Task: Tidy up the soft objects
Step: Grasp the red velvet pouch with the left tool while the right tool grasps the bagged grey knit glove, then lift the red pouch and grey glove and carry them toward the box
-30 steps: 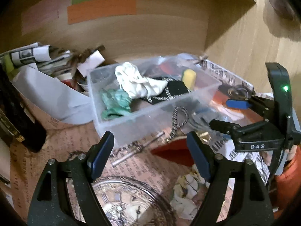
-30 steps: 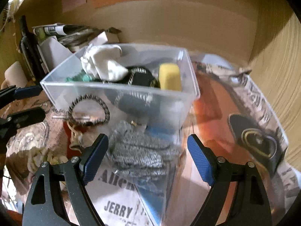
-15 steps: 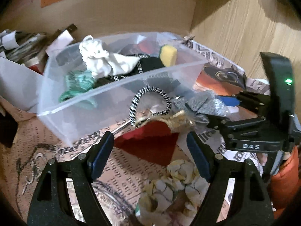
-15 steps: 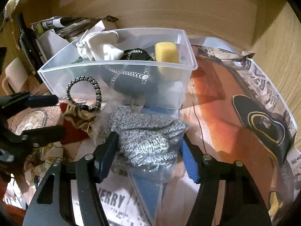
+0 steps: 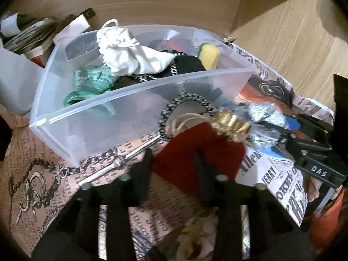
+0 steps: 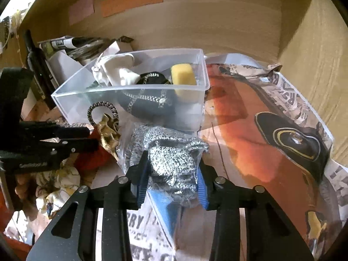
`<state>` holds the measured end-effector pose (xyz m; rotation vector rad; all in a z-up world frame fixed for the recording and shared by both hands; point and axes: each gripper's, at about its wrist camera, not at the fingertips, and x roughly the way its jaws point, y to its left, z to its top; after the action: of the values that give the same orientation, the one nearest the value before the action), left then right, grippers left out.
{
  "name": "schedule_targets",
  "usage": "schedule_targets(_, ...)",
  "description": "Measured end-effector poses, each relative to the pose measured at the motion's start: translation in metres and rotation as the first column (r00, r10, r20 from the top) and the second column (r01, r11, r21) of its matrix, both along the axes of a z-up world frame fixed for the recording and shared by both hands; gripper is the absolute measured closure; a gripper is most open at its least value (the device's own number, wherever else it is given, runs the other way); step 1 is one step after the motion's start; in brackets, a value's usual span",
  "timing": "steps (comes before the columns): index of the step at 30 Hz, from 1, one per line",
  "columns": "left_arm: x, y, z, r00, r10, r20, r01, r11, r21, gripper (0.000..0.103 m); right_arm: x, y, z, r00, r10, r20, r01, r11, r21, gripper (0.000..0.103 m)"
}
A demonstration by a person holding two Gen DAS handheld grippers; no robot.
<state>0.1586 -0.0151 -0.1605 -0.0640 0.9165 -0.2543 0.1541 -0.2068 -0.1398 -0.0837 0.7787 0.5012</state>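
Now we are pinching the grey knit glove (image 6: 174,158) in the right gripper (image 6: 171,182) and the red cloth (image 5: 195,158) in the left gripper (image 5: 174,169), jaws just closing; the clear plastic bin (image 6: 130,91) is lying directly ahead.

The left gripper (image 5: 171,169) is smeared by motion blur — whether its jaws press the red cloth (image 5: 195,156) can't be told. The floral scrunchie (image 5: 195,239) runs off the bottom edge. Inside the clear bin (image 6: 130,91), the green cloth (image 5: 91,82) lies half buried — the white pouch (image 5: 130,54) covers it.
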Motion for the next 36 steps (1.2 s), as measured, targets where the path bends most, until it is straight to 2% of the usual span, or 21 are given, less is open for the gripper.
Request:
schedule_targets(4, -0.004, 0.003, 0.0, 1.0, -0.015, -0.001, 0.015, 1.0, 0.0, 0.095, -0.004, -0.006, 0.009, 0.999, -0.023, 0.029, 0.023, 1.0, 0.019, 0.069)
schedule_targets(10, -0.014, 0.006, 0.0, 0.999, -0.033, 0.012, 0.033, 0.999, 0.041, 0.097, -0.012, -0.018, 0.027, 0.995, -0.063, 0.078, 0.06, 0.997, 0.048, 0.069)
schedule_targets(14, -0.014, 0.006, 0.001, 1.0, -0.031, -0.003, 0.031, 0.999, 0.04, 0.097, -0.017, -0.03, 0.04, 0.989, -0.093, 0.119, 0.086, 0.995, 0.059, 0.069)
schedule_targets(17, -0.016, 0.004, 0.009, 0.999, -0.052, -0.009, 0.052, 0.999, 0.015, 0.097, -0.022, -0.037, 0.048, 0.983, -0.112, 0.142, 0.104, 0.992, 0.066, 0.069)
schedule_targets(20, -0.023, -0.003, 0.029, 0.996, -0.083, 0.035, 0.082, 0.996, 0.015, 0.096, -0.025, -0.042, 0.052, 0.981, -0.12, 0.153, 0.11, 0.991, 0.073, 0.069)
schedule_targets(23, -0.027, -0.016, 0.047, 0.99, -0.12, 0.077, 0.118, 0.993, 0.029, 0.08, -0.028, -0.045, 0.055, 0.979, -0.125, 0.159, 0.113, 0.99, 0.085, 0.069)
schedule_targets(25, -0.027, -0.027, 0.054, 0.984, -0.15, 0.096, 0.146, 0.988, 0.043, 0.061, -0.029, -0.048, 0.056, 0.98, -0.125, 0.158, 0.11, 0.989, 0.098, 0.069)
schedule_targets(28, -0.02, -0.042, 0.055, 0.977, -0.19, 0.099, 0.183, 0.98, 0.076, 0.046, -0.031, -0.049, 0.056, 0.98, -0.124, 0.156, 0.108, 0.988, 0.11, 0.069)
schedule_targets(30, -0.011, -0.053, 0.047, 0.975, -0.207, 0.077, 0.2, 0.975, 0.092, 0.046, -0.032, -0.051, 0.056, 0.98, -0.123, 0.154, 0.106, 0.988, 0.113, 0.069)
schedule_targets(36, 0.018, -0.065, 0.02, 0.976, -0.218, -0.023, 0.219, 0.973, 0.08, 0.046, -0.033, -0.054, 0.055, 0.982, -0.117, 0.149, 0.099, 0.987, 0.124, 0.069)
